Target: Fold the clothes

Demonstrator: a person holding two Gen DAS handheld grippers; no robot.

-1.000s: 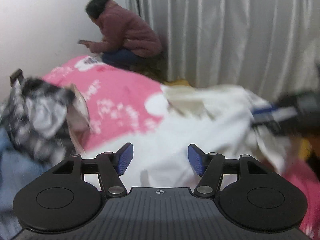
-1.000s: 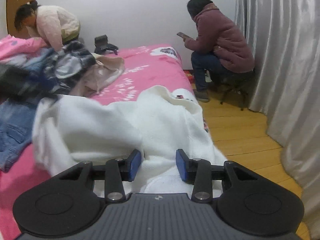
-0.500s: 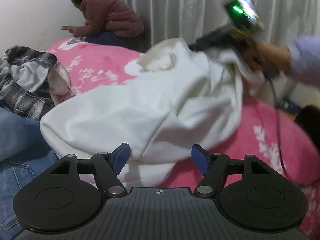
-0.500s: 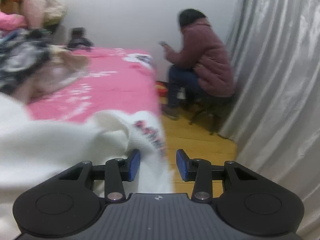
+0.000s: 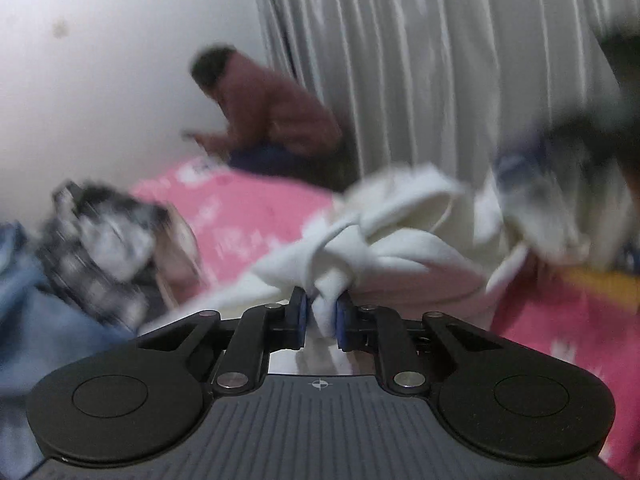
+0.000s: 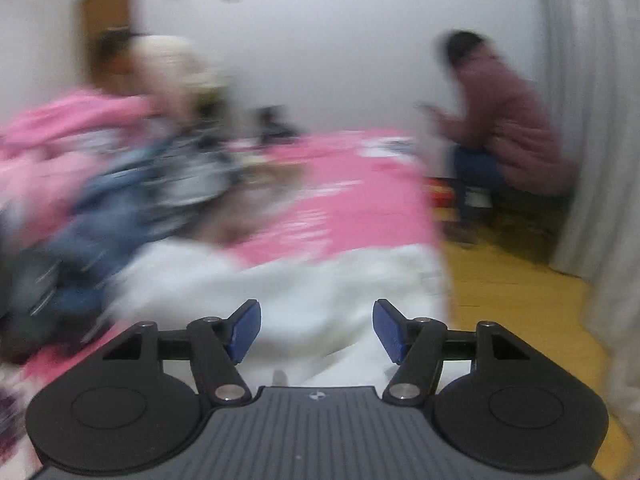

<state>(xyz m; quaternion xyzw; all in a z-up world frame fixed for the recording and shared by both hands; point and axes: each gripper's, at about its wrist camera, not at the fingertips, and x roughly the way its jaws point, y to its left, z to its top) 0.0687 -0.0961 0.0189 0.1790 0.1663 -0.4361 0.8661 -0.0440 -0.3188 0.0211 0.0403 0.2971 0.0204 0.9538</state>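
Left claw (image 5: 321, 317) pinched tight on a bunched bit of the white top (image 5: 400, 240), with the blue pads squeezing the cloth between them. Right claw (image 6: 316, 330) spread wide with nothing in it, hanging just over the near edge of the same white top (image 6: 320, 300). White top lying crumpled on the pink bed (image 5: 256, 216), twisted into a knot near the left claw and humped up farther off, so not flat and not folded. Looks like a step of grabbing and pulling the top out straight, with 1 claw holding and the other free. Next move likely calls for catching a second edge or corner with the right claw, then stretching the cloth flat on the bed; hard to pick the right edge because both views are very blurry. To the left, a messy heap of other clothes: a black and white checked shirt (image 5: 96, 248) on top of blue jeans (image 5: 28, 320), close enough to get tangled up or take room needed for laying the top flat. Bed edge close on the right side, with the yellow wood floor (image 6: 520, 304) below, so the top could slide off. Seated person in a dark red coat (image 5: 276, 116) by the grey curtain (image 5: 440, 60), well apart. Another person in a pale top (image 6: 176, 68) bent over at the far side of the bed.
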